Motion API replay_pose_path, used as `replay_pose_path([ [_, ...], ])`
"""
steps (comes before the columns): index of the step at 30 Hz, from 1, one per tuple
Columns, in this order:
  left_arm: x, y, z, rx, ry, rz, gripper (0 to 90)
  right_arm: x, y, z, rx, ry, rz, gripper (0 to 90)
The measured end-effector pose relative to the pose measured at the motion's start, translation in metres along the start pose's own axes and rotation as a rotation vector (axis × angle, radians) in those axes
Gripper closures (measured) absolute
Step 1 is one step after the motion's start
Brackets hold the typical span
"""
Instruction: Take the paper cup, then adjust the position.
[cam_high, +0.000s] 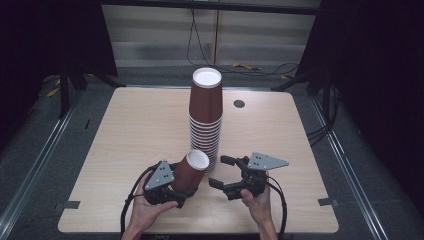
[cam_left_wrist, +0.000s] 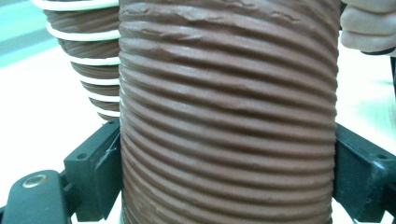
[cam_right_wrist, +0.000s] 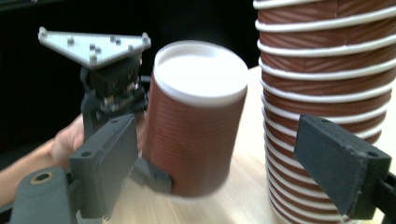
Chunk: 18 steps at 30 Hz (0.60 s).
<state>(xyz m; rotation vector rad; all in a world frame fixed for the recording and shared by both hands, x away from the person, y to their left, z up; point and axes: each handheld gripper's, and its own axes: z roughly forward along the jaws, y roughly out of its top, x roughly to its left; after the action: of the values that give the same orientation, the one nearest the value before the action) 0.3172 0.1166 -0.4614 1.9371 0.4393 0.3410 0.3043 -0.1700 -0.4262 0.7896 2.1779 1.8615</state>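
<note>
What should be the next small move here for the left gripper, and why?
Probably lift the single cup clear and carry it sideways, away from the stack. The left gripper already clamps its ribbed wall on both sides, and the cup stands close beside the stack; the right gripper waits open nearby.

We see a ribbed, matt brown paper cup (cam_left_wrist: 229, 116) with a smooth white rim, matching stacked cups (cam_high: 205, 120), a pale wood-grain table (cam_high: 130, 130), and matt black plastic jaws.
</note>
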Motion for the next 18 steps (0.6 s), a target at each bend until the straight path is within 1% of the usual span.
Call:
replay_pose_path([
  [1, 0.0000, 0.0000, 0.0000, 0.000, 0.000, 0.000, 11.5, 0.0000, 0.0000, 0.0000, 0.000, 0.000, 0.000, 13.3],
  [2, 0.0011, 0.0013, -0.0005, 0.008, -0.001, 0.010, 11.5, -0.0006, -0.0007, -0.0009, 0.011, 0.002, -0.001, 13.4],
  [3, 0.0008, 0.0024, -0.0008, 0.016, -0.002, 0.009, 11.5, -0.0006, -0.0007, -0.0009, 0.011, 0.002, -0.001, 13.4],
  [4, 0.0011, 0.0034, -0.0011, 0.022, 0.001, 0.023, 11.5, -0.0009, -0.0009, -0.0016, 0.016, 0.003, -0.003, 13.6],
  [5, 0.0019, 0.0043, -0.0017, 0.041, 0.002, 0.039, 11.5, -0.0012, -0.0011, -0.0020, 0.019, 0.003, -0.004, 13.7],
  [6, 0.0027, 0.0047, -0.0021, 0.055, -0.005, 0.040, 11.5, -0.0017, -0.0015, -0.0027, 0.030, 0.004, -0.003, 13.7],
  [9, 0.0025, 0.0045, -0.0020, 0.066, -0.013, 0.038, 11.5, -0.0022, -0.0019, -0.0022, 0.041, 0.004, -0.010, 13.8],
  [10, 0.0028, 0.0042, -0.0010, 0.086, -0.024, 0.045, 11.5, -0.0022, -0.0020, -0.0013, 0.064, 0.009, -0.009, 13.8],
  [11, 0.0028, 0.0042, -0.0010, 0.086, -0.024, 0.045, 11.5, -0.0023, -0.0022, -0.0008, 0.073, 0.006, -0.012, 13.8],
  [12, 0.0021, 0.0041, 0.0010, 0.104, -0.029, 0.053, 11.5, -0.0026, -0.0021, -0.0002, 0.082, 0.007, -0.017, 13.8],
  [13, 0.0021, 0.0041, 0.0010, 0.104, -0.029, 0.053, 11.5, -0.0026, -0.0021, -0.0002, 0.082, 0.007, -0.017, 13.8],
  [14, 0.0019, 0.0040, 0.0019, 0.132, -0.043, 0.065, 11.5, -0.0031, -0.0020, 0.0009, 0.099, 0.008, -0.024, 14.0],
  [15, 0.0019, 0.0040, 0.0019, 0.132, -0.043, 0.065, 11.4, -0.0031, -0.0020, 0.0009, 0.099, 0.008, -0.024, 14.0],
  [16, 0.0008, 0.0033, 0.0024, 0.147, -0.056, 0.071, 11.5, -0.0030, -0.0023, 0.0019, 0.129, 0.010, -0.025, 15.2],
  [17, 0.0008, 0.0033, 0.0024, 0.147, -0.056, 0.071, 11.6, -0.0030, -0.0023, 0.0019, 0.129, 0.010, -0.025, 15.2],
  [18, 0.0002, 0.0033, 0.0029, 0.157, -0.057, 0.072, 11.6, -0.0026, -0.0029, 0.0035, 0.153, 0.013, -0.030, 15.1],
])
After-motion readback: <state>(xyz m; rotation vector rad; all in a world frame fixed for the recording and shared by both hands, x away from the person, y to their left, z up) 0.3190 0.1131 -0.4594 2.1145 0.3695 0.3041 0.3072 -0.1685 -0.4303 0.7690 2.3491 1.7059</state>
